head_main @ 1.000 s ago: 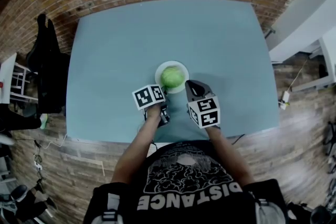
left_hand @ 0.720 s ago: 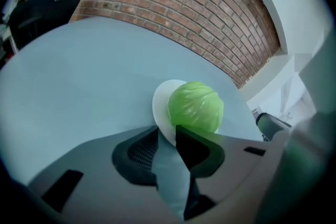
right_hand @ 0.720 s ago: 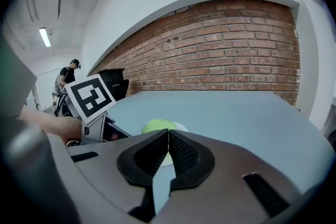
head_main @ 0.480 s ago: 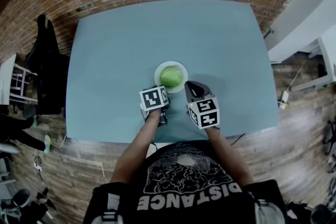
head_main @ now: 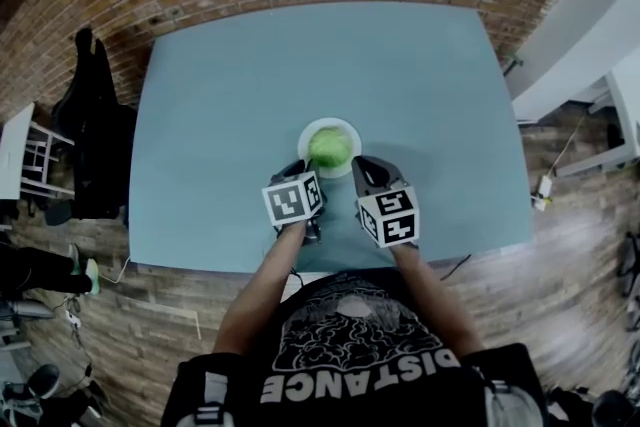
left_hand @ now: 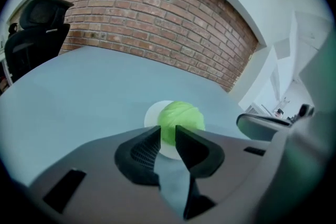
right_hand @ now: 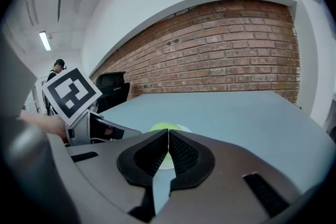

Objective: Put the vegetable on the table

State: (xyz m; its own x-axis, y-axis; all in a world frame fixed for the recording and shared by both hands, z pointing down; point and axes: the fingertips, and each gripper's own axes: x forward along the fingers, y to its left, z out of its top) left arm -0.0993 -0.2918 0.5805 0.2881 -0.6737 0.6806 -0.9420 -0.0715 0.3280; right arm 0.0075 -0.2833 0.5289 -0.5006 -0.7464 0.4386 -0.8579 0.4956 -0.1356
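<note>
A green cabbage [head_main: 329, 147] sits on a white plate [head_main: 303, 140] on the teal table [head_main: 220, 85], toward the person's edge; 2 grippers face it from that near side. The left gripper [left_hand: 168, 132] has its jaws a little apart, with a narrow gap and nothing in it; the cabbage shows just beyond the tips, over the plate's near rim; whether the tips touch the plate I cannot tell. In the head view its cube [head_main: 293, 199] lies just below and left of the plate. The right gripper [right_hand: 168, 135] has its jaws pressed together on nothing; it points at the plate from the right, near it but apart; the top of the cabbage shows just above its tips. The 2 grippers lie side by side, close but not touching. A black chair [head_main: 92, 120] stands by the table's left edge; a brick wall [left_hand: 157, 13] runs behind the far edge.
</note>
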